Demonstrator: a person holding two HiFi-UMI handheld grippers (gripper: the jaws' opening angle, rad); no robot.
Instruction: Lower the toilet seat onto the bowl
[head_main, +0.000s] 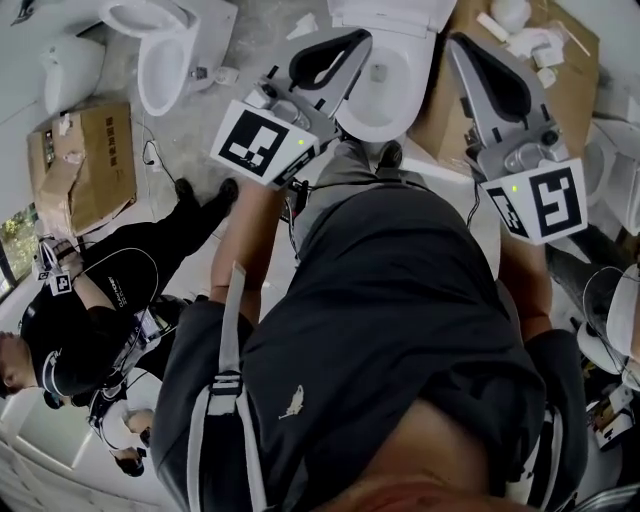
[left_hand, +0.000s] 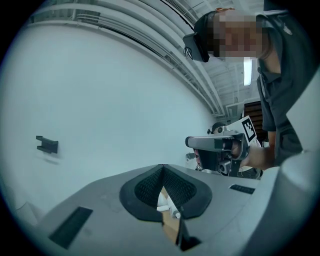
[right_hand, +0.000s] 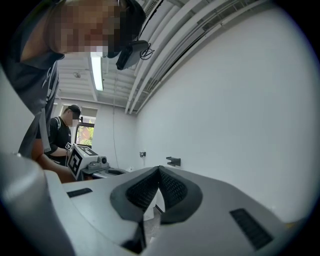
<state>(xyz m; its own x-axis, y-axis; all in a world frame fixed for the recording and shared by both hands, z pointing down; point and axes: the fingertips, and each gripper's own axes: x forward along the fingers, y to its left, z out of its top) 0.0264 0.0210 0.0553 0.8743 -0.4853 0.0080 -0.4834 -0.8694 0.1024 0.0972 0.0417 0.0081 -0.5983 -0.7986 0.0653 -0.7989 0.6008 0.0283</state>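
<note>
A grey concrete floor carries several toilets and cardboard boxes. The toilet seat seems to lie flat on the bowl at the person's feet, so the task looks done. The left gripper and right gripper hover above it, apart from it, both pressed together and empty

Looking steeply down over a dark-shirted torso toward a white toilet at top centre, bowl open to view, a dark shoe just before it. Holding the left gripper across the bowl's left rim and the right gripper just beside its right edge, above brown cardboard, marker cubes nearest the body. At upper left, a second toilet and a cardboard box. At lower left, another person in black, on the grey floor.
</note>
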